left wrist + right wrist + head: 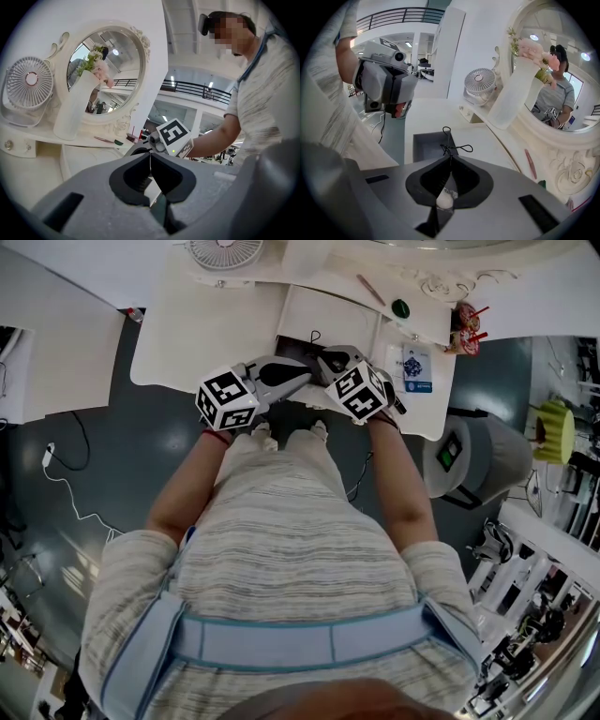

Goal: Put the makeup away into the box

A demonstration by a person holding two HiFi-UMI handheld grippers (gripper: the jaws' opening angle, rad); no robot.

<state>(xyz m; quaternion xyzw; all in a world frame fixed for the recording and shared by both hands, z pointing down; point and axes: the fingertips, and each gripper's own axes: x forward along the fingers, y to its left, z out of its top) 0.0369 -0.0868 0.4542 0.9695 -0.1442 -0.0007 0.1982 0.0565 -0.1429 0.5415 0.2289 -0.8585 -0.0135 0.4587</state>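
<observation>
Left gripper (150, 157), jaws together and empty, hovers beside the white desk (187, 324). Right gripper (450, 158) pinches a thin black looped cord (446, 148), hard to identify, just above the open grey box (424, 146), which is partly hidden by the jaws. A pink pencil (529, 164) lies well apart on the right.

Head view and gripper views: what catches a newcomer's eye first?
The ornate white oval mirror on the white dressing table, a white vase of pink flowers in front. Then, at the table's front edge, the left gripper shut and empty, the right gripper pinching a thin black cord at the rim of an open grey box.
</observation>
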